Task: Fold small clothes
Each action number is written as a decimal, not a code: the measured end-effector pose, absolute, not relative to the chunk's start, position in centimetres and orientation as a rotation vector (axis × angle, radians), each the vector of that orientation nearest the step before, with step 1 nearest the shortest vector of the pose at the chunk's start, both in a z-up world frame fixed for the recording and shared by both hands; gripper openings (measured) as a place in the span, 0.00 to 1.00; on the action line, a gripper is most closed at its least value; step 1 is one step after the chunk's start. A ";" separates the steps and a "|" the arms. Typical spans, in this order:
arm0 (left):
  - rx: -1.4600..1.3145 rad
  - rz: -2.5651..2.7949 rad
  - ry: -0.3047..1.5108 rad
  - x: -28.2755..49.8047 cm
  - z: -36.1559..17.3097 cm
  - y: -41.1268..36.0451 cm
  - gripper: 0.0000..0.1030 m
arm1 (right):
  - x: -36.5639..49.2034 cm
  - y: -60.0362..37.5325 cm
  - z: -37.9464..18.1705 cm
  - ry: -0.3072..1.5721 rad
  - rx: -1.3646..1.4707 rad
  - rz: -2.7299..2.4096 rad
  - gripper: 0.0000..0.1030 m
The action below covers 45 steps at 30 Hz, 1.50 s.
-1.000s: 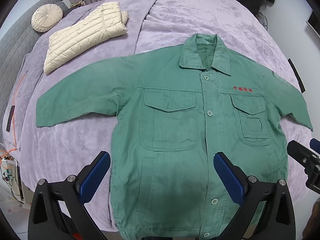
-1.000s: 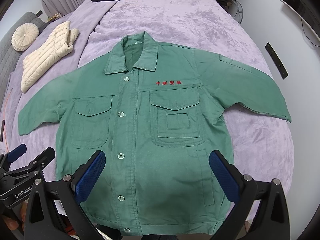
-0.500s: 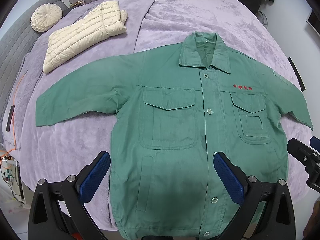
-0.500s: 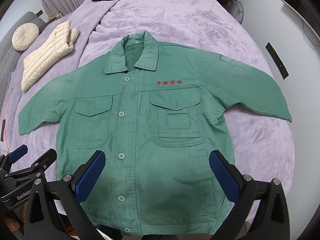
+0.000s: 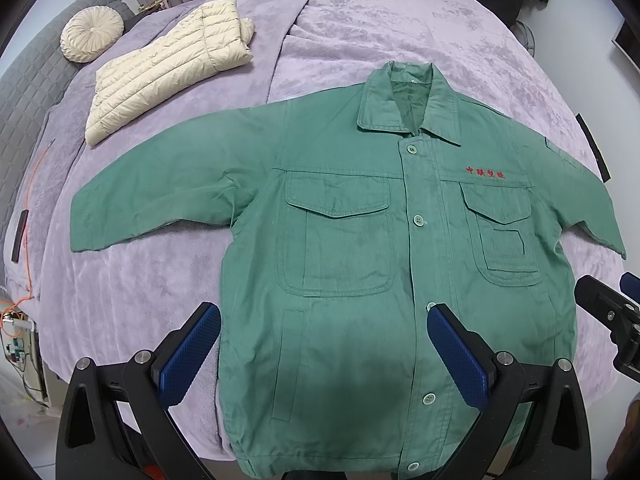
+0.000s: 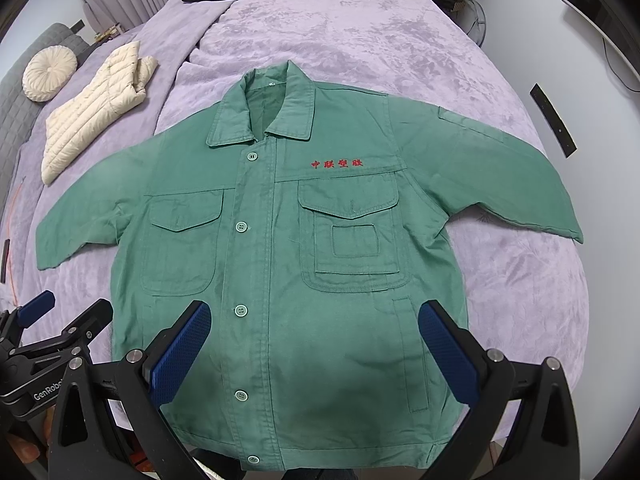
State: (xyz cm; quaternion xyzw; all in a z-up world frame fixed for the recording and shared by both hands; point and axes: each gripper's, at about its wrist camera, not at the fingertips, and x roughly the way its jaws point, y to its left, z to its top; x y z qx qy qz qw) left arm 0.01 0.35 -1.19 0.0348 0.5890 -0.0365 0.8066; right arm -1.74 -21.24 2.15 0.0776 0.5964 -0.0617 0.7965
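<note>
You've got the bed [image 5: 400, 32] under everything, purple cover running off toward the far wall, and the green jacket [image 5: 360, 280] is laid flat on it, front up, buttoned, collar away from you, hem at the near edge. Both sleeves are spread out to the sides. No fold made yet, by the look of it.

Your left gripper [image 5: 323, 354] hangs over the jacket's lower half, fingers spread wide, nothing between them. Your right gripper [image 6: 315, 350] is the same: wide open, empty, above the hem area on the other side of the button line.

Now the risks. That hem sits right at the bed's edge, so if you pull toward yourself the jacket could slide off. The cloth looks stiff and doubled at the pockets; pinch only the top layer and the front will lift away from the back. Grab the sleeve cuff too shallow and it may slip out mid-fold. And your two grippers are close together here, so a crossing move could knock them.

What each view gives you: the left camera shows the jacket's left-hand sleeve end [image 5: 92, 220] in full, plus the cream puffer coat [image 5: 168, 68] and round cushion [image 5: 92, 34] well beyond it, and an orange cable [image 5: 30, 200] down the bed's side. The right camera shows the other sleeve [image 6: 520, 188] tip to shoulder, cut short in the left view, and the small shoulder tab [image 6: 468, 122] on it.
</note>
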 end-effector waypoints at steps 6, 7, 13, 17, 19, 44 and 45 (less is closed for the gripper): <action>0.067 -0.078 1.303 0.1 -1.3 0.6 1.00 | -1.9 -21.1 1.9 1.284 0.167 -0.129 1.00; 0.066 -0.078 1.305 0.0 -1.3 0.6 1.00 | -1.9 -21.0 1.8 1.285 0.165 -0.128 1.00; 0.065 -0.076 1.303 0.3 -1.1 0.9 1.00 | -1.7 -20.8 2.0 1.289 0.159 -0.128 1.00; 0.066 -0.074 1.285 0.3 -1.2 1.0 1.00 | -1.7 -20.8 2.0 1.291 0.158 -0.129 1.00; 0.064 -0.078 1.283 0.4 -1.2 1.1 1.00 | -1.7 -20.9 2.0 1.292 0.161 -0.127 1.00; -0.582 0.233 1.189 7.6 -15.9 34.6 1.00 | 1.9 -0.4 -5.2 1.440 0.171 0.298 1.00; -0.637 0.241 1.183 7.7 -16.9 36.3 1.00 | 2.0 0.6 -5.6 1.450 0.163 0.308 1.00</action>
